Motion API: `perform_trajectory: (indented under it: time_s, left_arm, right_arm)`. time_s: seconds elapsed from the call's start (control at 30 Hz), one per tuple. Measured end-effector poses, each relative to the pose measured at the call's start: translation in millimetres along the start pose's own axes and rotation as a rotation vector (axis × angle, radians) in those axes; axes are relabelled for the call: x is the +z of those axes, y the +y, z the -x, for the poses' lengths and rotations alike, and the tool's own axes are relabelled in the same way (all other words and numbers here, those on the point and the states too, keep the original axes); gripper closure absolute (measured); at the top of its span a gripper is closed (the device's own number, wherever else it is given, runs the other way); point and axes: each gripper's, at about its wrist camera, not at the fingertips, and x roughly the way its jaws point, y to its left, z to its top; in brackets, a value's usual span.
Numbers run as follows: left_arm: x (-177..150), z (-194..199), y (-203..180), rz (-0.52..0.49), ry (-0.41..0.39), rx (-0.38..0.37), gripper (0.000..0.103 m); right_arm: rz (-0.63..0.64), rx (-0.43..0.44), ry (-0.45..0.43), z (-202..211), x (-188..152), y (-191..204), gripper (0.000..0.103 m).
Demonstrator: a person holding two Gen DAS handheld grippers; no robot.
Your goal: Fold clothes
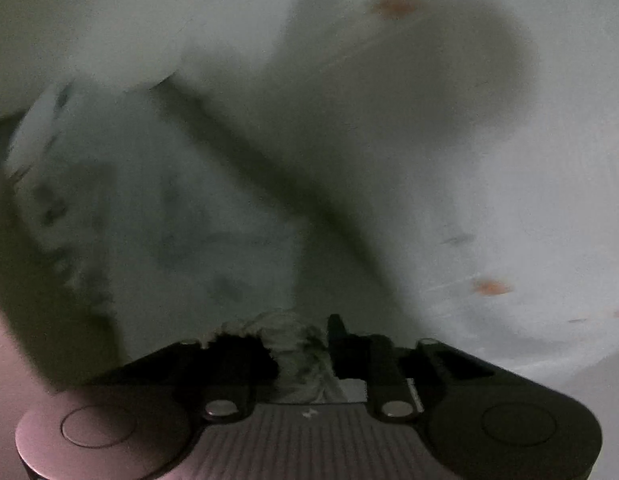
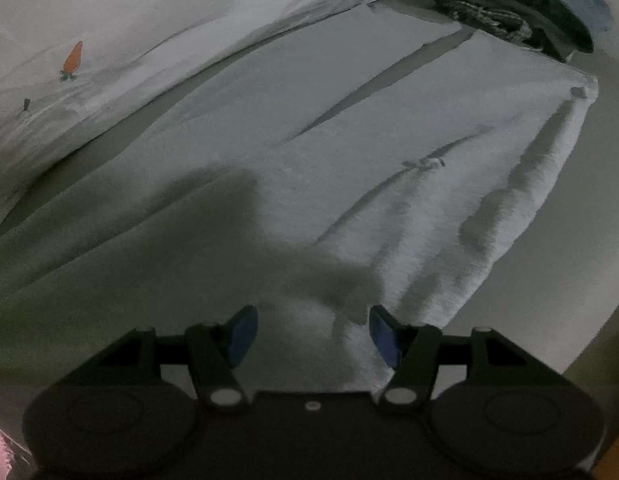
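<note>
A white ribbed garment (image 2: 349,168) lies spread flat under my right gripper (image 2: 313,336), with long creases running away from me. The right gripper is open, blue pads (image 2: 243,334) apart, just above the garment's near edge. In the left wrist view, blurred, my left gripper (image 1: 305,348) is shut on a bunched white fabric edge (image 1: 293,344). White cloth (image 1: 269,160) hangs or stretches away from it, with a dark fold line across it.
A white sheet with small carrot prints (image 2: 72,58) covers the surface at the left; the prints also show in the left view (image 1: 489,287). A pile of dark and blue clothes (image 2: 521,12) sits at the far right. Pale bare surface (image 2: 581,240) lies right of the garment.
</note>
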Motion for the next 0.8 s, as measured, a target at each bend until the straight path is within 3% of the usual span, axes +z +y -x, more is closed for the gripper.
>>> perform_trajectory:
  time_s: [0.07,0.1,0.13,0.2,0.37,0.5,0.63,0.73,0.8]
  left_arm:
    - [-2,-14,16,0.076,0.096,0.036,0.068]
    - [-5,-12,19,0.083,0.097,0.025,0.057]
    - [-9,-6,19,0.074,0.086,0.013,0.040]
    - [-17,6,18,0.044,0.071,0.002,0.023]
    - [-60,55,25,-0.107,0.149,0.091,0.023]
    - [-104,78,14,-0.305,0.238,0.137,0.024]
    - [-137,70,1,-0.441,0.245,0.160,0.039]
    - [-142,66,9,-0.449,0.217,0.194,0.052]
    - [-141,71,17,-0.442,0.203,0.199,0.055]
  right_arm:
    - [0.013,0.005,0.002,-2,2,2,0.040]
    - [0.021,0.007,0.001,-2,2,3,0.040]
    - [0.029,0.009,0.000,-3,3,4,0.039]
    - [0.039,0.009,-0.005,-2,4,3,0.038]
    - [0.019,0.008,0.014,-9,4,4,0.037]
    - [0.027,0.013,0.023,-12,4,6,0.037]
    - [0.056,0.025,0.041,-16,3,11,0.037]
    - [0.103,0.041,0.054,-18,-1,20,0.037]
    - [0.132,0.051,0.059,-17,-5,23,0.037]
